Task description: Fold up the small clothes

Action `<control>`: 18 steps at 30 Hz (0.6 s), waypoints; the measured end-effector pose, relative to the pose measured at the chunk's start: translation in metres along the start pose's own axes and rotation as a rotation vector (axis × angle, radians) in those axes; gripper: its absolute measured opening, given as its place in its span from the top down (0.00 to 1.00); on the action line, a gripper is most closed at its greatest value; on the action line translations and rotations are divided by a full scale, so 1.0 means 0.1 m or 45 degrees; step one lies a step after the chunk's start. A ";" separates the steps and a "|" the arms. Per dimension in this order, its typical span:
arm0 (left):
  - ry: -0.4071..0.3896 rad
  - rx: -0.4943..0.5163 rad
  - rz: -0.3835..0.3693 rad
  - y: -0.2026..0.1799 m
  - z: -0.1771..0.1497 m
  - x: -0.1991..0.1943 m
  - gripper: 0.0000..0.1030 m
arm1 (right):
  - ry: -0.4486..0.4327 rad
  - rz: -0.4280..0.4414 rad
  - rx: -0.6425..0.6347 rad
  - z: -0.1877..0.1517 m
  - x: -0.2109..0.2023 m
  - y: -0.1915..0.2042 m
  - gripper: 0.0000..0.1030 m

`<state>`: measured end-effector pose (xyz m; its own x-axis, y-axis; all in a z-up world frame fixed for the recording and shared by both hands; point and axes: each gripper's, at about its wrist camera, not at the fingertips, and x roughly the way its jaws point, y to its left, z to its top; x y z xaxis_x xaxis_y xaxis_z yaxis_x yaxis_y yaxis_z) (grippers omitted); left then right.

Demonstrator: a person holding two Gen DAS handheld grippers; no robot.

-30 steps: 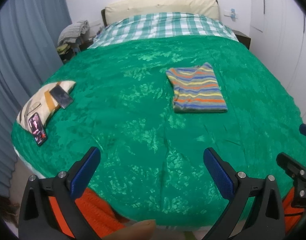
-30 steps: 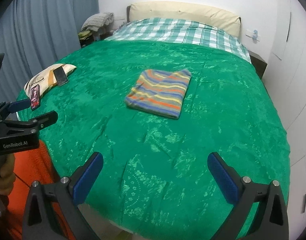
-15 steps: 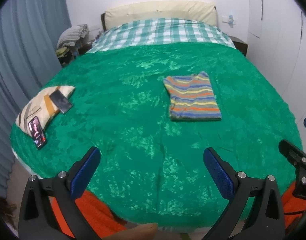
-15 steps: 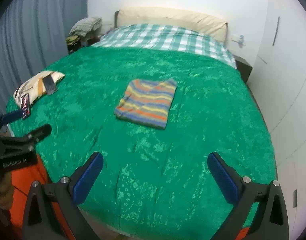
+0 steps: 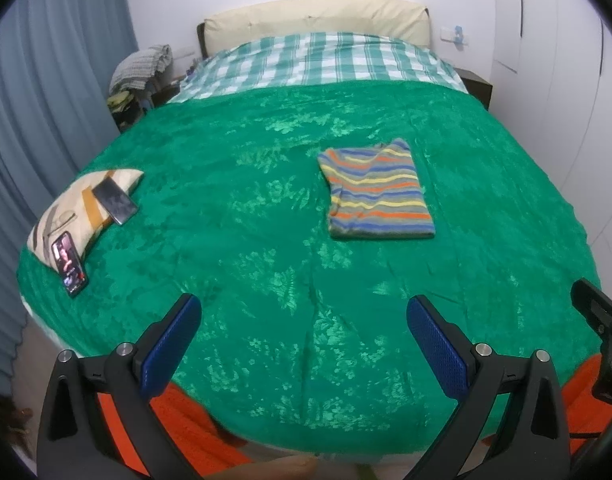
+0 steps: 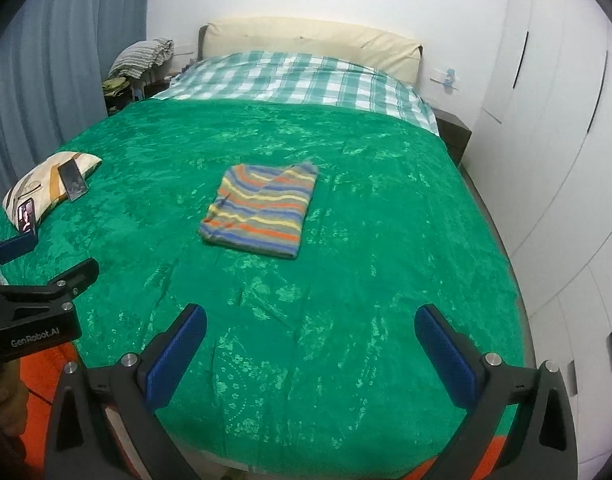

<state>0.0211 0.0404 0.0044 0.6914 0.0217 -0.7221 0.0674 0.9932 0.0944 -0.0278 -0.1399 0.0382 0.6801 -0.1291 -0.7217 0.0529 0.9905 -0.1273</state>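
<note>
- Green brocade bedspread [image 5: 266,208] fills both of my wrist views, with a green-and-white checked sheet [image 5: 321,60] at the head end and a cream headboard cushion [image 5: 313,20] against the white wall.
- On that spread I see the striped garment [image 5: 375,190] — already a neat folded rectangle, lying flat with bands of orange, yellow, blue and grey-green running across it.
- From my right wrist camera the same striped garment [image 6: 262,210] sits near the middle of the bed, well apart from both grippers, its thick folded edge facing me and a collar-like point at its far corner.
- My left gripper [image 5: 304,340] hangs over the near edge of the bed with its blue-padded jaws spread wide and nothing between them.
- My right gripper [image 6: 311,350] is the same — jaws wide apart, empty, above bare bedspread at the foot of the bed.
- At the left edge a small patterned pillow [image 5: 76,208] carries two phones: a dark one [image 5: 114,201] on its upper end and one with a lit screen [image 5: 69,263] leaning off its lower end.
- Blue-grey curtains [image 5: 46,100] hang along the left, and white wardrobe doors [image 6: 553,140] line the right wall.
- Orange fabric [image 5: 186,424] shows at the bottom below the bed edge; I cannot tell what it belongs to.
</note>
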 end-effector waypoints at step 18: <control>0.009 -0.018 -0.035 -0.03 -0.01 -0.01 0.00 | 0.015 -0.006 0.013 0.01 0.02 -0.02 0.00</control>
<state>0.0198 0.0378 0.0039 0.6841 -0.0047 -0.7294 0.0759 0.9950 0.0648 -0.0260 -0.1418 0.0381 0.6714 -0.1344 -0.7288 0.0636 0.9902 -0.1240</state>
